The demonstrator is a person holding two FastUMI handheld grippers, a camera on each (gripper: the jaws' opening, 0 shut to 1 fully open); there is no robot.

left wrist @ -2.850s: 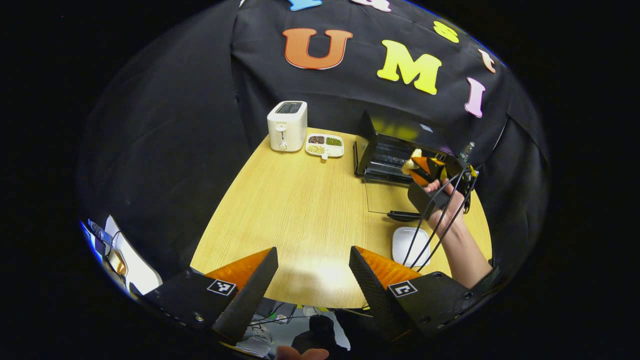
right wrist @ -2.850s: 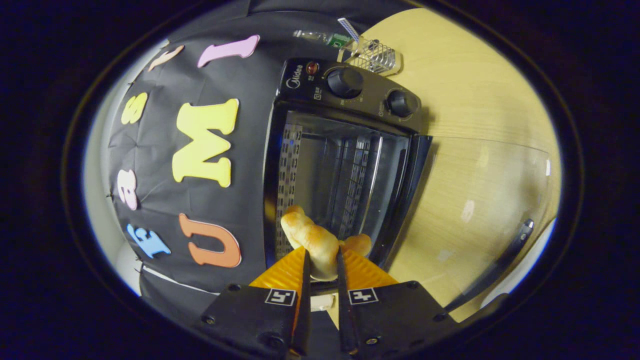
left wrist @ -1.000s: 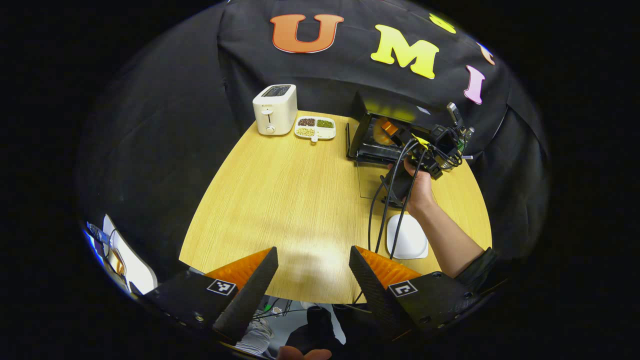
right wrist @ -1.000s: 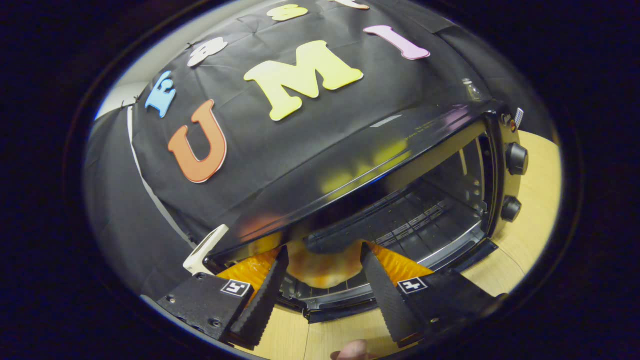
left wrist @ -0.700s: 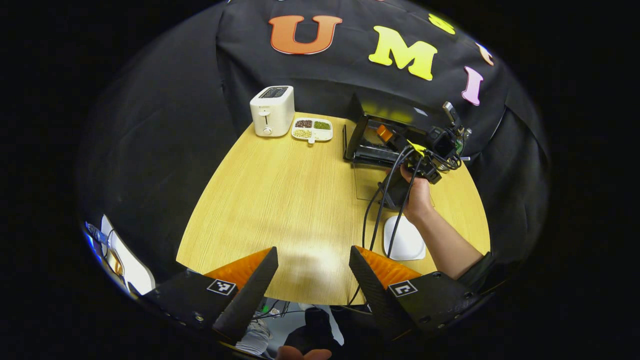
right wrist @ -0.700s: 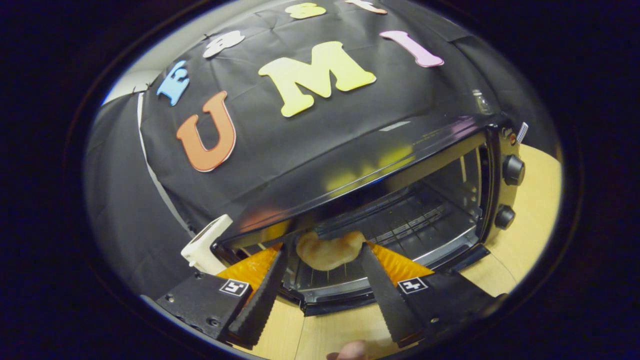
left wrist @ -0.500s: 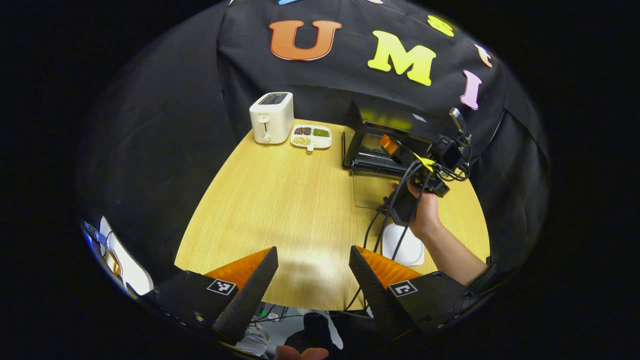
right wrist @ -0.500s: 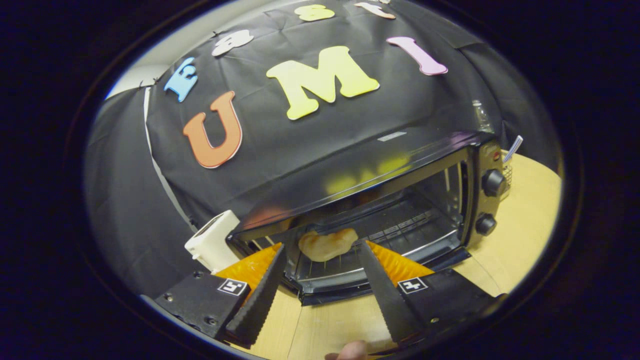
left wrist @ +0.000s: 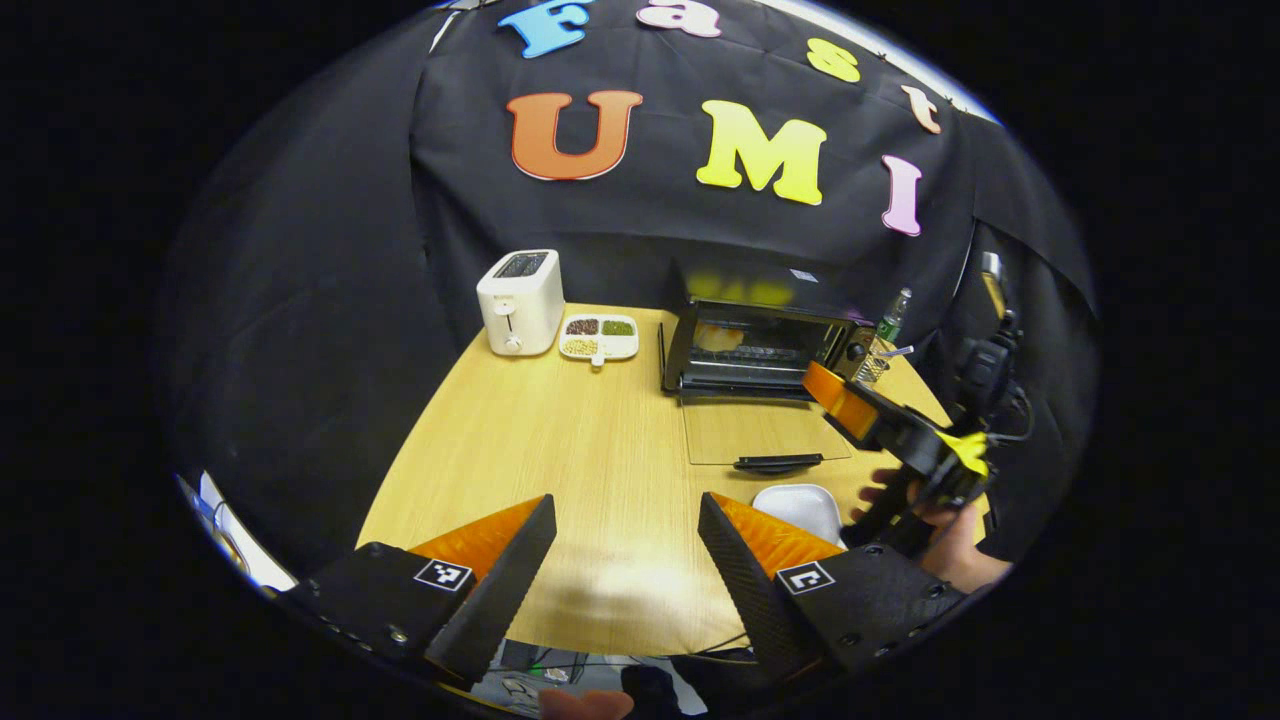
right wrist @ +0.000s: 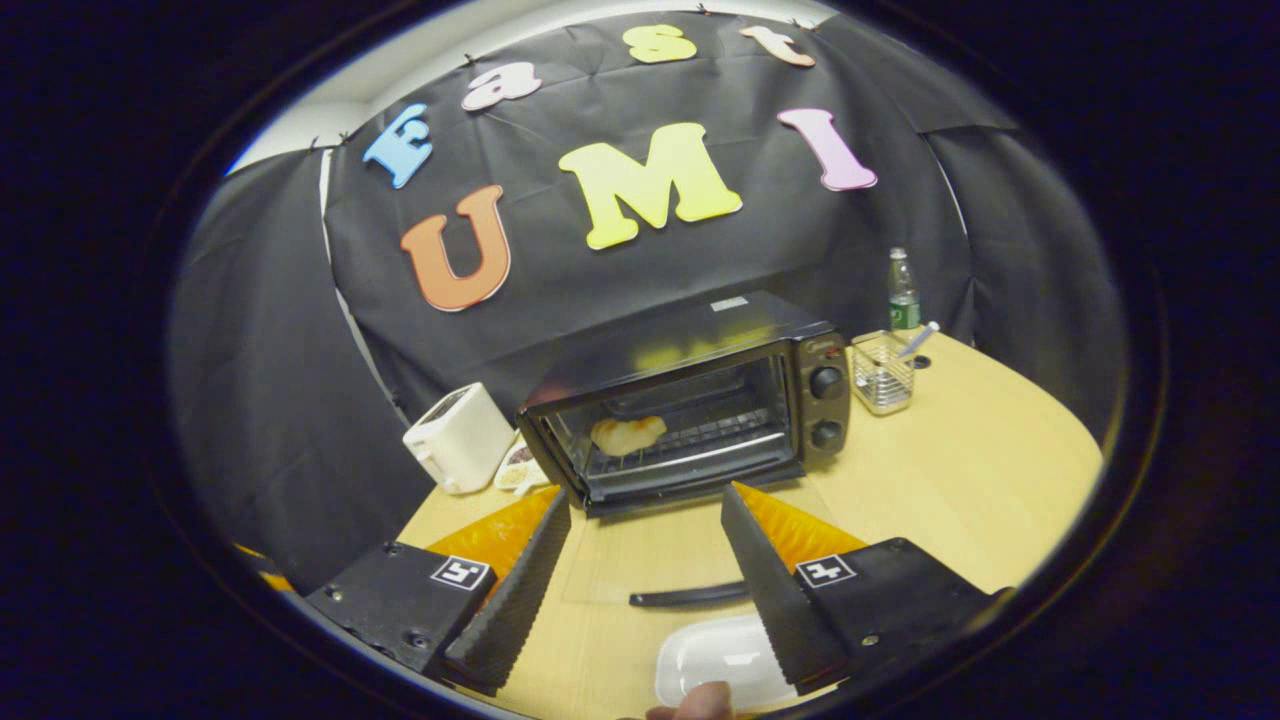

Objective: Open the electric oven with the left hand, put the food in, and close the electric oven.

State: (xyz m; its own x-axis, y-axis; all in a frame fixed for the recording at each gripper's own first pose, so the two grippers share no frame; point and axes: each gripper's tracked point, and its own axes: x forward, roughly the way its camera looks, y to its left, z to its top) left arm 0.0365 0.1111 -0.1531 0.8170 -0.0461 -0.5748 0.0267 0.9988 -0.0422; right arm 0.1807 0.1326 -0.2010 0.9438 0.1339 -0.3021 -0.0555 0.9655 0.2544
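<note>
The black electric oven (left wrist: 755, 345) (right wrist: 690, 410) stands at the back of the wooden table, its glass door (left wrist: 765, 435) (right wrist: 680, 555) folded down flat with the handle (left wrist: 778, 462) (right wrist: 690, 597) toward me. A golden piece of bread (right wrist: 627, 434) (left wrist: 718, 338) lies on the rack inside, at the left. My right gripper (right wrist: 645, 530) is open and holds nothing, well back from the door; in the left gripper view it (left wrist: 835, 400) hovers at the right, held by a hand (left wrist: 945, 525). My left gripper (left wrist: 625, 520) stands open over the table's near edge.
A white toaster (left wrist: 520, 300) (right wrist: 458, 438) and a divided dish of beans (left wrist: 598, 338) sit left of the oven. A bottle (right wrist: 903, 290) and wire basket (right wrist: 884, 380) stand to its right. A white plate (left wrist: 798, 505) (right wrist: 720, 660) lies in front of the door.
The right gripper opened, left the bread on the oven rack and drew back out of the oven toward the table's front. The left gripper stayed open, its view tilting up slightly.
</note>
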